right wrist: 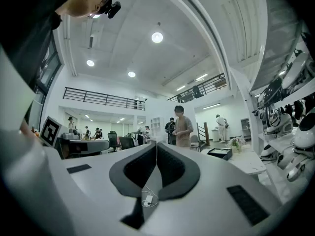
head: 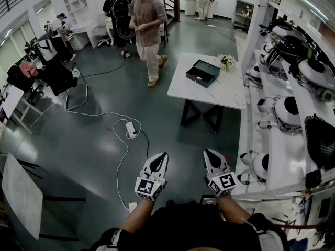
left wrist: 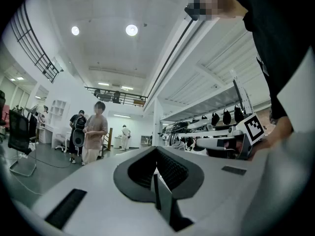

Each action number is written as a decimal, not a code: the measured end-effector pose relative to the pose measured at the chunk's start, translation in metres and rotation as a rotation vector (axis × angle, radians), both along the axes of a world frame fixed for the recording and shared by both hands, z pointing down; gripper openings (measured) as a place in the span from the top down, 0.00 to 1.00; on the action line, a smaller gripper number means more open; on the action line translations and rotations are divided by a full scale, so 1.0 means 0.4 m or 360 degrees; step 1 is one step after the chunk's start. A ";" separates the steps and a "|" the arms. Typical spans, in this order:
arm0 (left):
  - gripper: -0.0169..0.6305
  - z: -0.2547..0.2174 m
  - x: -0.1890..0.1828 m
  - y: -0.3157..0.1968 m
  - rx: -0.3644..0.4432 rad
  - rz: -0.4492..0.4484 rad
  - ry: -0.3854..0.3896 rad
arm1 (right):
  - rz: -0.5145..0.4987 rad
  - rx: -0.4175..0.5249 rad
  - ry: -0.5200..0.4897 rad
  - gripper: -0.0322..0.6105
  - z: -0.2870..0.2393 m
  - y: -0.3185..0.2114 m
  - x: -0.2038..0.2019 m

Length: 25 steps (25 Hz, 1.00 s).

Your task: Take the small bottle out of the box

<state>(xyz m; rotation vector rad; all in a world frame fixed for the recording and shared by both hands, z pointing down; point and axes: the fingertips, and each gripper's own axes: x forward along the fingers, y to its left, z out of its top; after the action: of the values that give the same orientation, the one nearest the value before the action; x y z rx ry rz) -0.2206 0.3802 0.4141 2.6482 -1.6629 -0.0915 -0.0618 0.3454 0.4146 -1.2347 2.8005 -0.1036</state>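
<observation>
Grey floor (head: 104, 140), white table (head: 226, 92), white shelving (head: 273, 158)

The box (head: 203, 72) is a flat, dark, rectangular case lying open on the white table (head: 220, 94). It sits toward the table's far end, turned at an angle to the table's edges. Something reddish shows inside, too small to make out.

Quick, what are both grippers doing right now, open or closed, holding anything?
Left gripper: jaws closed, empty.
Right gripper: jaws closed, empty.
</observation>
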 end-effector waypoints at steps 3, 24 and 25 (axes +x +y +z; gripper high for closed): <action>0.95 0.002 0.019 -0.003 -0.0019 0.0015 0.0004 | 0.0028 -0.0013 -0.0020 0.90 0.010 0.007 0.029; 0.95 0.002 0.147 0.035 -0.0071 -0.0040 0.0097 | 0.0041 -0.0005 -0.0081 0.89 0.020 0.065 0.224; 0.95 0.001 0.162 0.036 -0.0068 -0.0034 0.0105 | 0.0049 -0.0002 -0.0081 0.89 0.020 0.067 0.242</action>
<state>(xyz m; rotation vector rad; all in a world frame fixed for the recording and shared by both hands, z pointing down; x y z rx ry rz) -0.1559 0.3945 0.4147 2.5675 -1.6542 -0.1406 0.0349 0.3721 0.4224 -1.2562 2.7378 -0.1325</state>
